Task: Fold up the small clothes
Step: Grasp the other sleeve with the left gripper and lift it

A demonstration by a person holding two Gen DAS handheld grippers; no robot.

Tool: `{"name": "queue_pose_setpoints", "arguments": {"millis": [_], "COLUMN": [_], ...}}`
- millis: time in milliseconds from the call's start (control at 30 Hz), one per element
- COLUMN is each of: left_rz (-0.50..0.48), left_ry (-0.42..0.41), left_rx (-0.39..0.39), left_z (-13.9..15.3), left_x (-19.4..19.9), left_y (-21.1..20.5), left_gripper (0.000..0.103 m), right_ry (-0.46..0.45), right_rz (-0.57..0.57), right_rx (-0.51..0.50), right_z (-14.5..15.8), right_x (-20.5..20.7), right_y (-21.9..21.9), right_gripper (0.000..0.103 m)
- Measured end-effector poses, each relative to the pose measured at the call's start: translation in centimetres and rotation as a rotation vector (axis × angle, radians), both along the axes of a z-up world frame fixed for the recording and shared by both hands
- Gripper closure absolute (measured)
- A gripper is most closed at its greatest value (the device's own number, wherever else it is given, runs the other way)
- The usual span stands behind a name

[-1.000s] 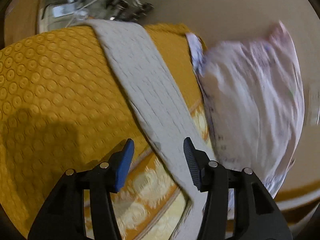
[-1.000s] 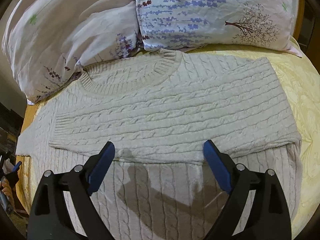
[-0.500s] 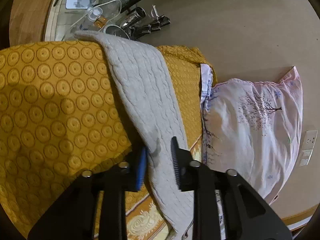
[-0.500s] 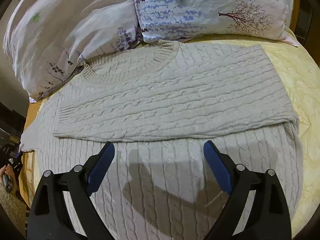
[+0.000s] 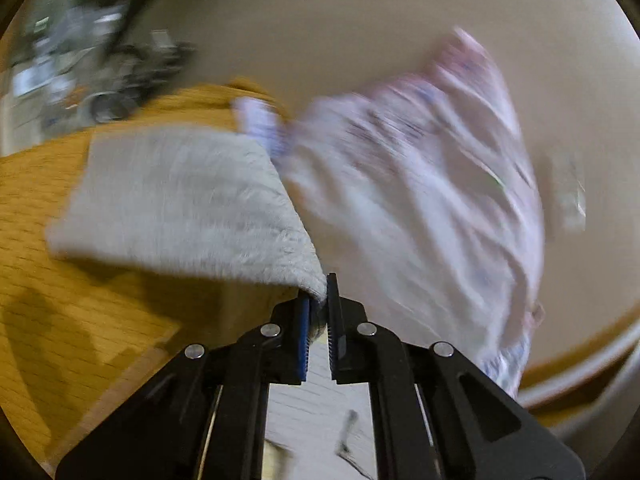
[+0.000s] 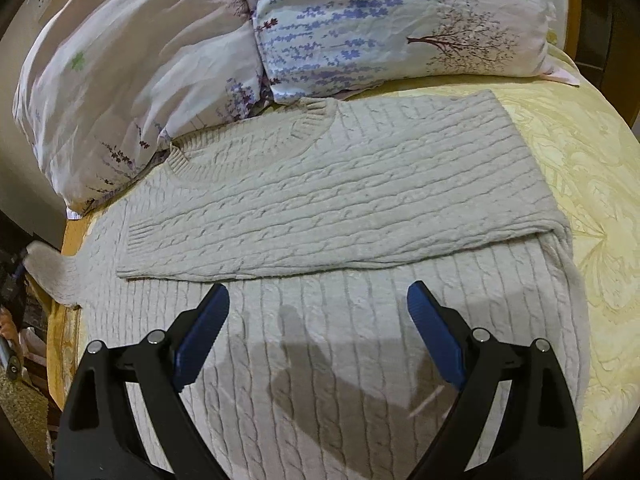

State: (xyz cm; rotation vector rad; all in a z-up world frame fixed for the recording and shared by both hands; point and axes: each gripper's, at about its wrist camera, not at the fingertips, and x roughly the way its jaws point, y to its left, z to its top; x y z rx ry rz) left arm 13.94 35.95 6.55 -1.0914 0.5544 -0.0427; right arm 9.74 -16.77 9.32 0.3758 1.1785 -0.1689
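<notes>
While your left gripper (image 5: 318,308) pinches the end of the sweater's sleeve (image 5: 180,208) between its closed pads, that sleeve hangs up off the mustard-yellow bedspread (image 5: 48,280) and stretches away from you towards the left of the left wrist view. That view is badly smeared, so the grey clutter (image 5: 92,76) beyond the bed's far corner is probably small metal items, though you cannot make out what they are. A pale floral pillow (image 5: 420,200) fills the right half of the same view, against a plain beige wall (image 5: 360,20).

Your right gripper (image 6: 318,320) stands wide open above the cream cable-knit sweater (image 6: 320,208), holding nothing; both blue pads hover over the lower body of the garment, and their shadow falls on the knit between them. The sweater lies flat on the bed with its neckline touching the pillows. One sleeve (image 6: 280,216) is already folded across the chest, its ribbed cuff lying near the left edge of the body. At the far left of the right wrist view the other sleeve lifts off the bed's edge, where the left gripper's dark frame meets it. Two pillows sit side by side behind the collar: a pinkish one (image 6: 132,72) on the left and a blue-flowered one with a tree print (image 6: 400,28) on the right. To the right of the sweater, the pale yellow patterned bedcover (image 6: 580,184) lies bare.
</notes>
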Motion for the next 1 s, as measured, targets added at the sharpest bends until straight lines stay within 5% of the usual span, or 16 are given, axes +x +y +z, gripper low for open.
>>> {"name": "queue_pose_setpoints", "arguments": {"millis": [300, 400, 667, 733, 867, 1000], "left_rz": [-0.364, -0.461, -0.692, -0.706, -0.715, -0.661], "left_ry": [-0.119, -0.077, 0.160, 0.202, 0.176, 0.094], "left_rx": [0.065, 0.064, 0.216, 0.202, 0.168, 0.173], "left_z": [3.3, 1.6, -5.9, -6.7, -5.4, -2.5], "left_x": [4.0, 4.7, 4.7, 4.6, 3.7, 2.4], "left_y": [-15.8, -20.9, -32.6, -32.8, -31.3, -27.6], "left_gripper": [0.097, 0.097, 0.095, 0.080, 0.030, 0.025], "right_ry": [-0.019, -0.015, 0.001, -0.006, -0.063, -0.134], "right_rz": [-0.038, -0.057, -0.078, -0.070, 0.006, 0.149], "right_rx": [-0.001, -0.005, -0.016, -0.016, -0.002, 0.026], "right_z": [0.9, 0.9, 0.9, 1.2, 2.6, 4.0], "right_x": [-1.8, -2.7, -4.1, -3.9, -1.9, 1.4], "right_y": [-1.8, -2.7, -4.6, -4.7, -3.2, 0.5], "right_gripper": [0.013, 0.013, 0.013, 0.013, 0.015, 0.023]}}
